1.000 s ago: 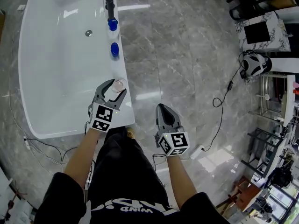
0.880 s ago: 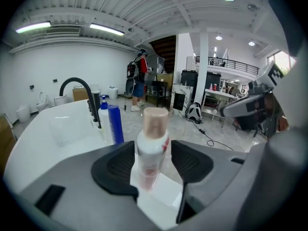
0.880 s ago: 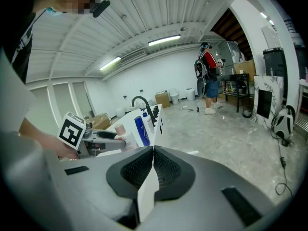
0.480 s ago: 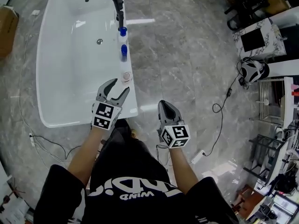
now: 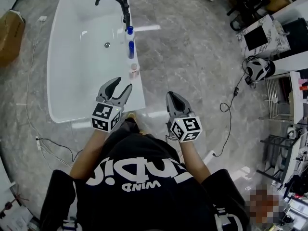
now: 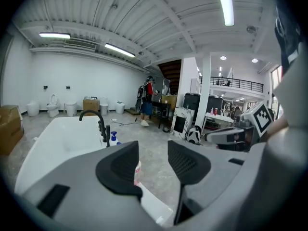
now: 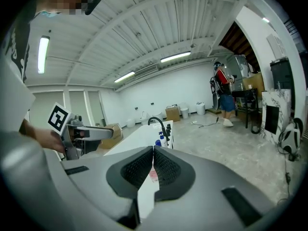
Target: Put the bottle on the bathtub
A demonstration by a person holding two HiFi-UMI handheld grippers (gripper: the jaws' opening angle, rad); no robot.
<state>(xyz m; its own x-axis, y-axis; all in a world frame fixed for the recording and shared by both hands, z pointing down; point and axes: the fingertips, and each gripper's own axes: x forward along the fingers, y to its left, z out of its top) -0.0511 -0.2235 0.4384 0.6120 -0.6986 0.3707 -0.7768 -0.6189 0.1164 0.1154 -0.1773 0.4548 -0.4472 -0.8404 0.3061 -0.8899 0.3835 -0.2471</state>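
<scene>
A small pink bottle (image 5: pixel 134 70) stands upright on the right rim of the white bathtub (image 5: pixel 82 81). My left gripper (image 5: pixel 123 83) hovers just short of it, open and holding nothing. In the left gripper view the pink bottle (image 6: pixel 138 173) peeks out beside the left jaw, apart from it. My right gripper (image 5: pixel 171 95) is shut and empty, over the floor to the right of the tub. The right gripper view shows the pink bottle (image 7: pixel 153 174) behind the shut jaws.
Two blue-topped bottles (image 5: pixel 130 40) stand on the same rim further along, by the black faucet (image 5: pixel 113 1). A cardboard box (image 5: pixel 10 30) lies left of the tub. Cables (image 5: pixel 231 102) trail across the grey floor at right. A person (image 6: pixel 147 100) stands far off.
The left gripper has drawn back from the pink bottle, which stays on the rim. The head view has pulled away, so more of the tub and faucet shows.
</scene>
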